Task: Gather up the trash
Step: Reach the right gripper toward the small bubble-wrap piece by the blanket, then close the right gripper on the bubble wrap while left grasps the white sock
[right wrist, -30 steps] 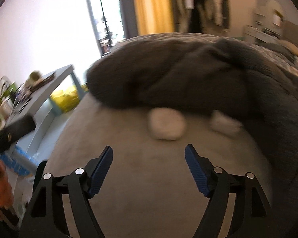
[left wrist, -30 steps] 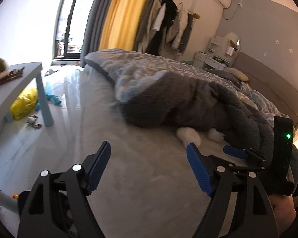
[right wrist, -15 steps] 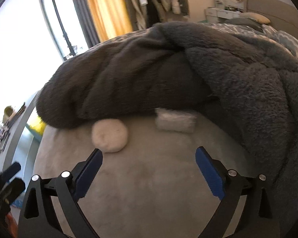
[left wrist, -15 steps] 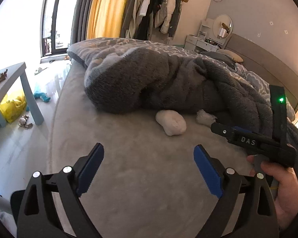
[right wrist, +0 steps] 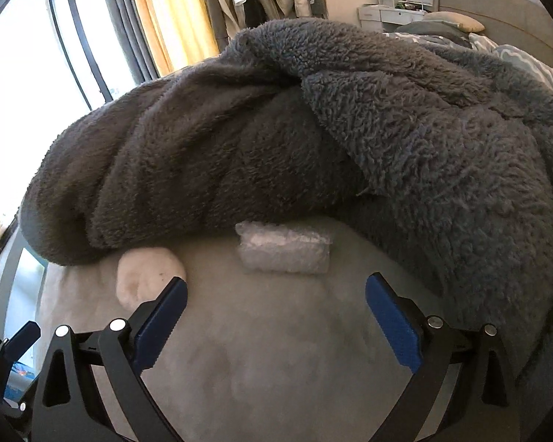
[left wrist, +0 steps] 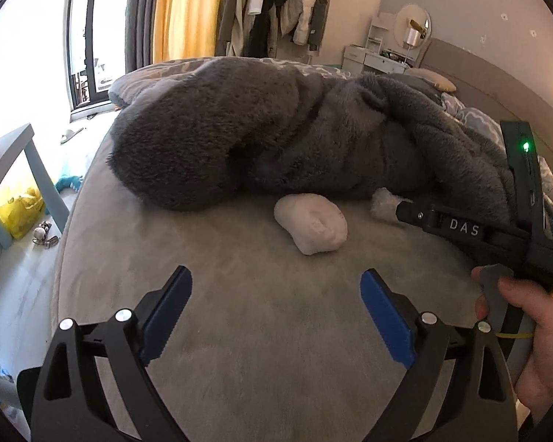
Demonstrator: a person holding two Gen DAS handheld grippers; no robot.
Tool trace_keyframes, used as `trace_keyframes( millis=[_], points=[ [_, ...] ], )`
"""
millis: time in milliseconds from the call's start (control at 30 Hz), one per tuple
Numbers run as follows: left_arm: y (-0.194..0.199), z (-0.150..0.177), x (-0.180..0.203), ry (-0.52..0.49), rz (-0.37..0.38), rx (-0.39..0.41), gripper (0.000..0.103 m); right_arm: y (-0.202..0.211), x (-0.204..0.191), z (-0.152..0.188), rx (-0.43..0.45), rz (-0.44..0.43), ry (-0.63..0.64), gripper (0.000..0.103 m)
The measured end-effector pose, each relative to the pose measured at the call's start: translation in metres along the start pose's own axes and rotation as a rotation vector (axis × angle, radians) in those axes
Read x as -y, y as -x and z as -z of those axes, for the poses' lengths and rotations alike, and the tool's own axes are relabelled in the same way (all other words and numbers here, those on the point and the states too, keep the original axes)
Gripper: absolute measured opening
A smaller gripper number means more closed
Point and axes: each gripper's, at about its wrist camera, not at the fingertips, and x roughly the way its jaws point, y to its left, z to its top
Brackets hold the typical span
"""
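Observation:
Two pieces of trash lie on the grey bed sheet (left wrist: 261, 331) at the foot of a bunched dark grey blanket (left wrist: 261, 147). One is a crumpled white wad (left wrist: 310, 225), seen also in the right wrist view (right wrist: 143, 272) partly behind my left finger. The other is a small bundle of clear plastic wrap (right wrist: 284, 249), half hidden behind the other gripper in the left wrist view (left wrist: 383, 206). My left gripper (left wrist: 276, 294) is open, short of the wad. My right gripper (right wrist: 276, 300) is open just before the plastic bundle, nothing between its fingers.
The blanket (right wrist: 313, 129) overhangs both pieces from behind. A light blue side table (left wrist: 14, 162) stands left of the bed with a yellow bag (left wrist: 16, 210) under it. A hand (left wrist: 534, 331) holds the right gripper's handle at the right edge.
Both grippers have moved forward and down toward the trash, which now looms larger. Their jaws opened wider early in the second. The right gripper now lines up with the plastic bundle.

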Motion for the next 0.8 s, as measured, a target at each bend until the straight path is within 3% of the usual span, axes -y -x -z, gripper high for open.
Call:
trace_keyframes(
  millis=[500, 533, 567, 600, 800],
  points=[
    [-0.031, 0.003, -0.005, 0.037, -0.004, -0.047, 0.095, -0.042, -0.005, -0.01, -0.023, 0.047, 0.005, 0.098],
    [-0.033, 0.002, -0.005, 0.031, -0.001, -0.049, 0.095, -0.045, -0.005, -0.01, -0.029, 0.054, 0.004, 0.097],
    [-0.034, 0.001, -0.004, 0.03, 0.0, -0.052, 0.095, -0.049, -0.003, -0.012, -0.037, 0.053, -0.001, 0.087],
    [-0.035, 0.0, -0.003, 0.03, 0.003, -0.054, 0.095, -0.052, -0.001, -0.013, -0.047, 0.055, -0.006, 0.069],
    [-0.049, -0.011, 0.003, 0.017, 0.028, -0.072, 0.095, -0.049, 0.011, -0.015, -0.073, 0.001, -0.02, 0.064]
  ],
)
